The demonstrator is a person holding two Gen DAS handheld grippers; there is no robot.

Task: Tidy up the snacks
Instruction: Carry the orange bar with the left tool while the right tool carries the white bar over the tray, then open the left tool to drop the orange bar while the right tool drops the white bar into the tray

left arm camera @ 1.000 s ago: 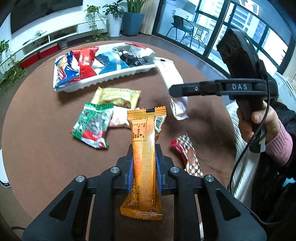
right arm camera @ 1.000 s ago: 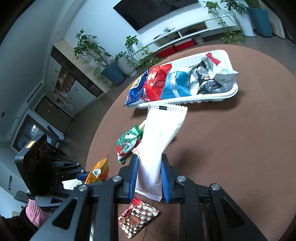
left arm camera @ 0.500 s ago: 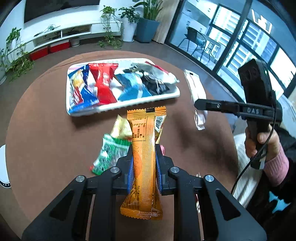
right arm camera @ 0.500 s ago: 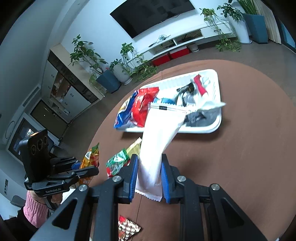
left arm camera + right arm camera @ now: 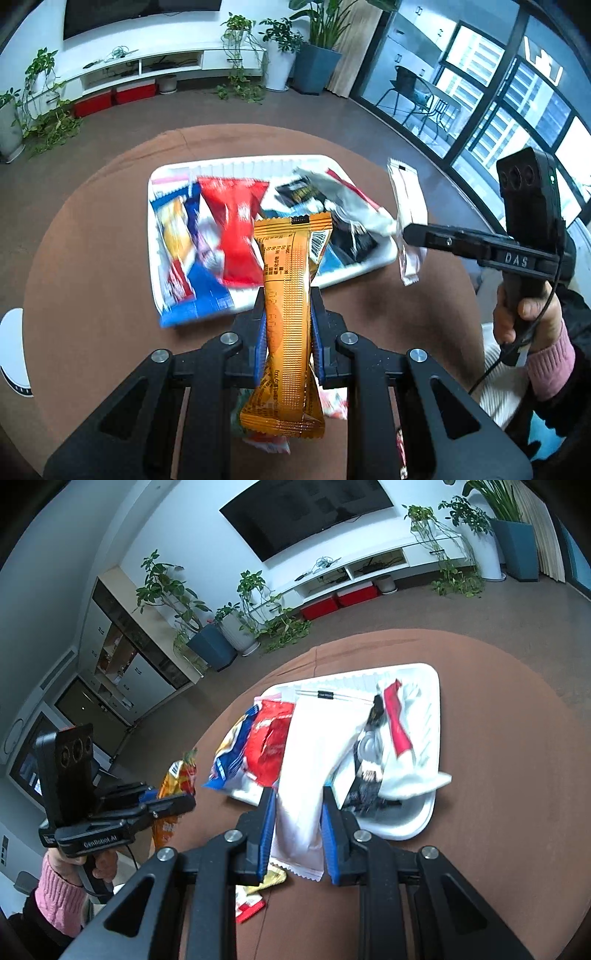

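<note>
My left gripper (image 5: 287,301) is shut on a long orange snack packet (image 5: 288,280), held upright above the near edge of the white tray (image 5: 236,162). A blue-and-orange packet, a red packet (image 5: 232,229) and dark and silver packets lie in the tray. At the right, my right gripper (image 5: 406,236) is shut on a white packet (image 5: 406,199) that hangs by the tray's right end. In the right wrist view that gripper (image 5: 297,794) holds the white packet (image 5: 317,746) over the tray (image 5: 432,716). The left gripper (image 5: 177,805) with the orange packet (image 5: 173,779) is at the left.
The tray rests on a round brown table (image 5: 92,258). Loose snacks lie on the table under the grippers: a yellow packet (image 5: 275,880) and a red-and-white one (image 5: 251,908). A hand with a pink sleeve (image 5: 550,358) holds the right gripper. A white round object (image 5: 11,350) sits at the table's left edge.
Both grippers have risen and moved toward the tray with their packets still held. The loose snacks on the table have slid down beneath the fingers and mostly out of view.
</note>
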